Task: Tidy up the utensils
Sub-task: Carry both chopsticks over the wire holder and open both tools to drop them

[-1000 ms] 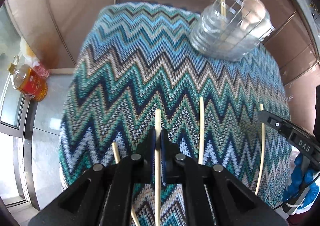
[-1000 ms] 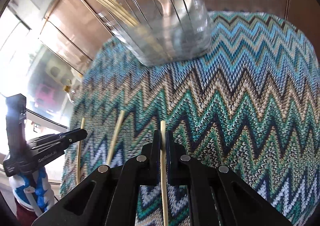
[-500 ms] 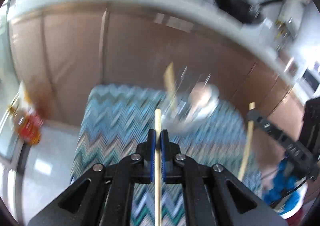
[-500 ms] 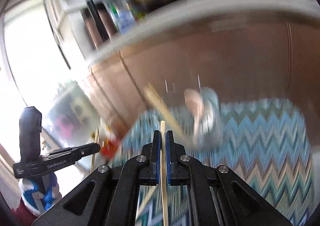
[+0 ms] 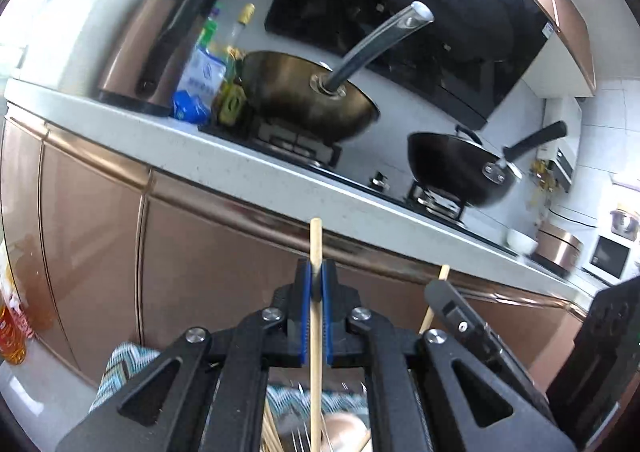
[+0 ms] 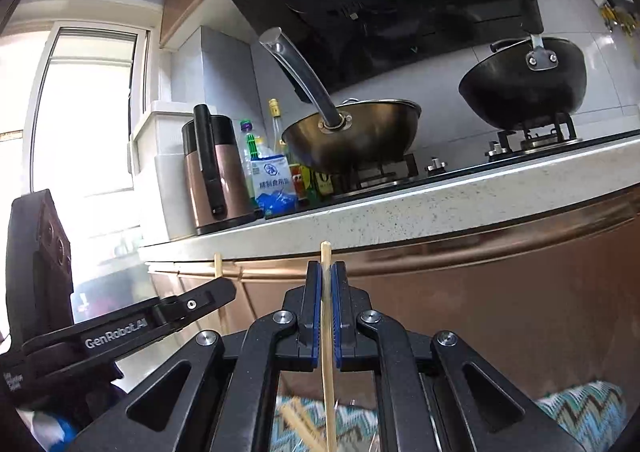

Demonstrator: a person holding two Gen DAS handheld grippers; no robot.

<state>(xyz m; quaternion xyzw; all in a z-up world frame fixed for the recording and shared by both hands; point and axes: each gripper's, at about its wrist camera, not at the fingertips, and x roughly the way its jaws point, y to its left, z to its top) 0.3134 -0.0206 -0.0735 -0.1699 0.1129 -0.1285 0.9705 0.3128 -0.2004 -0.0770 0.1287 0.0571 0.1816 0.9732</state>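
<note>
While both hand-held grippers pinch chopsticks | L (image 5: 316, 288) R (image 6: 327, 284) | woks (image 5: 308, 99) ahead | counter (image 5: 240, 167) btwn

A brass-coloured wok (image 5: 310, 101) and a black wok (image 5: 460, 169) sit on the stove.

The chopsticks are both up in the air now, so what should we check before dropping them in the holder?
1. Left tongs shut on their chopstick: ok.
2. Right tongs shut on their chopstick: ok.
3. Sticks sit straight between the pads: ok.
4. Tongs apart, not bumping each other: ok.
5. Holder right under the sticks: cannot tell; only a blurry bit shows at the bottom of each view.
6. Zigzag cloth below: ok.
</note>
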